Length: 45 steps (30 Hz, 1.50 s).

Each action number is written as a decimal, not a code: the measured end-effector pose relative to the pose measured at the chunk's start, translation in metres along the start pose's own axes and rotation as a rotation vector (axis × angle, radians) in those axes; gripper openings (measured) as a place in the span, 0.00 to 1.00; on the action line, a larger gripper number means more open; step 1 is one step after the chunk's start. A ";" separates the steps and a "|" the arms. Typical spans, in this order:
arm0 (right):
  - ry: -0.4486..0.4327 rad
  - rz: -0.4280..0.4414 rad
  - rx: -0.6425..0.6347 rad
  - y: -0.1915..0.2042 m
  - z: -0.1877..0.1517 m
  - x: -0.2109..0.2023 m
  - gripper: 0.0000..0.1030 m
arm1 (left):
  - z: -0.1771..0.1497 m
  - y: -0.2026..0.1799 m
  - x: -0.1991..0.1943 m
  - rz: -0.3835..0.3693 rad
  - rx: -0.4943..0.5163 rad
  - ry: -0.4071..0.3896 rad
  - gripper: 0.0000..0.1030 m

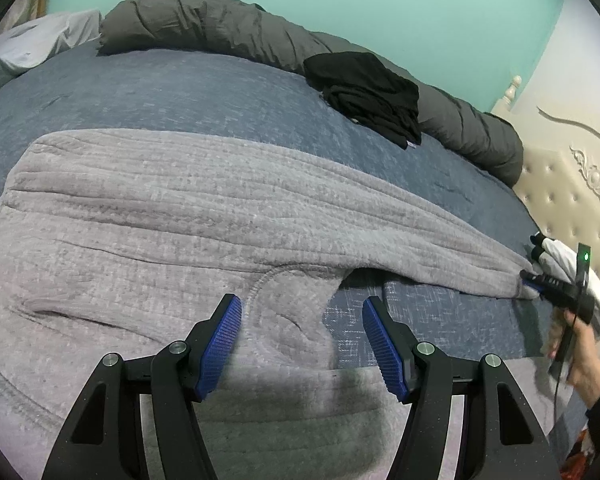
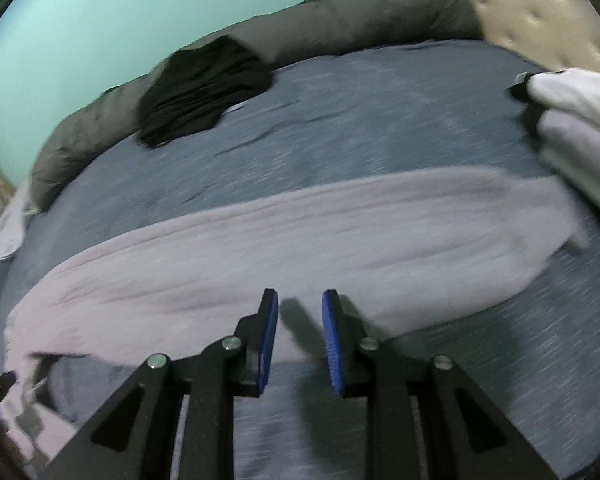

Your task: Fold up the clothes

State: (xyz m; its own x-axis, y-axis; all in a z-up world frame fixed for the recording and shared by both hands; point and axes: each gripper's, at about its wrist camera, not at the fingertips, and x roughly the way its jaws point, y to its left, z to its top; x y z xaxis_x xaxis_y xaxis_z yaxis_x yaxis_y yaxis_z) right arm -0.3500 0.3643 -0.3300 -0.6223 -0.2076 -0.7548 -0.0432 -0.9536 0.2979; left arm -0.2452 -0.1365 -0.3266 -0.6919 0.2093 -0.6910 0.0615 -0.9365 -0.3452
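Left wrist view: wide bed (image 1: 188, 92) under a blue-grey cover, filling most of the frame. Spread flat across its near half, a pale grey fleece top (image 1: 160, 208), ribbed in long lines, neck opening just ahead of the camera, one sleeve (image 1: 440, 248) stretched out to the right. Along the far edge, against a mint-green wall, a rolled dark grey duvet (image 1: 204, 20). At the right end, a cream tufted headboard (image 1: 572, 208) with carved scrollwork. Resting partly on the duvet, partly on the cover, a small heap of black clothes (image 1: 368, 92), well apart from the fleece top; small pale tag (image 1: 412, 145) at its near edge, too small to read. Near the sleeve's end, a folded stack of white clothes (image 1: 556, 254). Left gripper (image 1: 301, 300) just above the neckline, blue-padded fingers (image 1: 220, 344) released and spread wide, nothing between them. At the sleeve's cuff, a hand (image 1: 580, 356) around the other tool's handle, with a green light (image 1: 587, 256) lit on an upright strip.

Right wrist view, blurred: right gripper (image 2: 300, 294) over the near edge of the sleeve, fingers parted by a narrow gap, gripping nothing, shadow cast on the cloth between them.
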 end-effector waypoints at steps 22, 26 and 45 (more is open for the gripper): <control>0.123 0.288 -0.055 0.164 -0.129 -0.024 0.32 | -0.026 0.089 -0.069 0.085 -0.131 -0.011 0.65; 0.115 0.300 -0.061 0.175 -0.145 -0.025 0.32 | -0.035 0.106 -0.067 0.120 -0.145 0.013 0.65; 0.078 0.392 -0.063 0.188 -0.136 -0.025 0.36 | 0.019 0.180 -0.089 0.327 -0.153 0.054 0.65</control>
State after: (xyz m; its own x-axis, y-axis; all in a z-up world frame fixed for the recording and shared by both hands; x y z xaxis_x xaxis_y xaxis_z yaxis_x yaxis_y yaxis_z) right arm -0.2368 0.1605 -0.3346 -0.5210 -0.5717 -0.6338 0.2354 -0.8100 0.5371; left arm -0.1865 -0.3293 -0.3157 -0.5789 -0.0756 -0.8119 0.3832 -0.9041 -0.1890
